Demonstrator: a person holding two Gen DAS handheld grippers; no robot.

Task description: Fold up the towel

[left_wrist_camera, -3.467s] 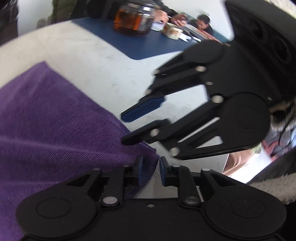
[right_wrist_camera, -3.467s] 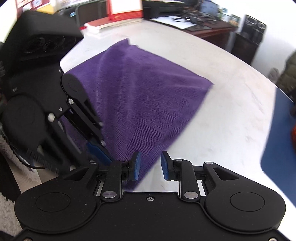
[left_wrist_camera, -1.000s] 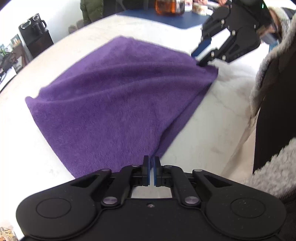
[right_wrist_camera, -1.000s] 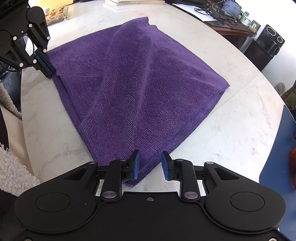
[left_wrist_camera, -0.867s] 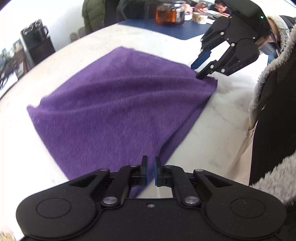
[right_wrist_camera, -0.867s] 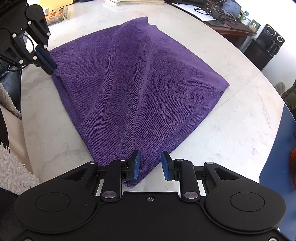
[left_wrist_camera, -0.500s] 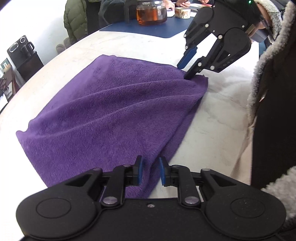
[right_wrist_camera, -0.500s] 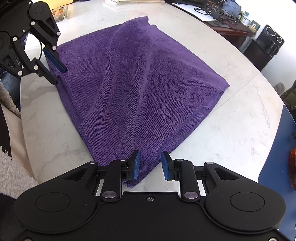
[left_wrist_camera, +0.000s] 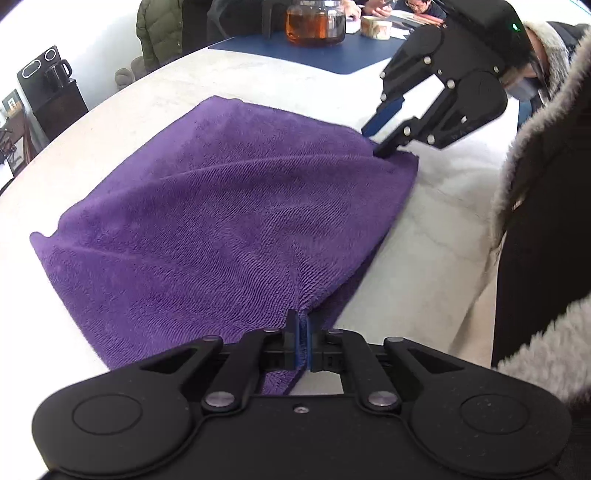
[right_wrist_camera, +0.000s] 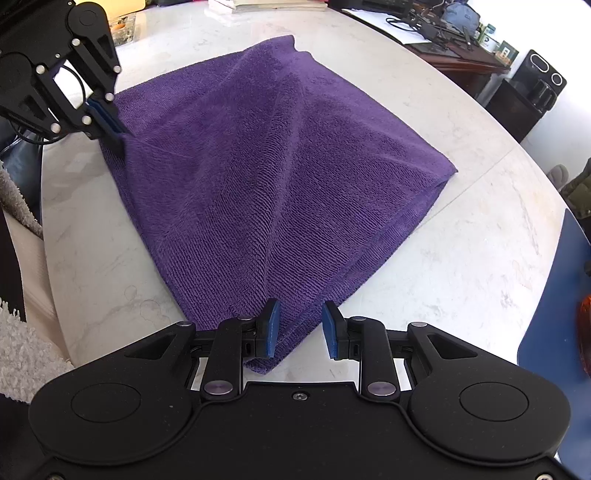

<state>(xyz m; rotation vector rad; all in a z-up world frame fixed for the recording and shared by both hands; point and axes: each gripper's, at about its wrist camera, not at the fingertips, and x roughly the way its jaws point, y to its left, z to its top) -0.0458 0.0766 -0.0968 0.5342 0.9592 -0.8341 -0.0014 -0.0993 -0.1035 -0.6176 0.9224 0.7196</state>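
The left gripper (left_wrist_camera: 300,341), open a moment ago, has now pinched its near corner of the purple towel (right_wrist_camera: 280,177) on the marble table (right_wrist_camera: 461,258), while the right gripper (right_wrist_camera: 300,334) straddles its corner, still open, so lifting must wait.

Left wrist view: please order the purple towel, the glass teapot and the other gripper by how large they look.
1. purple towel, by far the largest.
2. right gripper.
3. glass teapot.
The teapot stands farther from the camera, so its true size against the right gripper is unsure.

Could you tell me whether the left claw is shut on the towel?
Shut: the left claw pinches the towel corner, fabric bunching between its closed pads.
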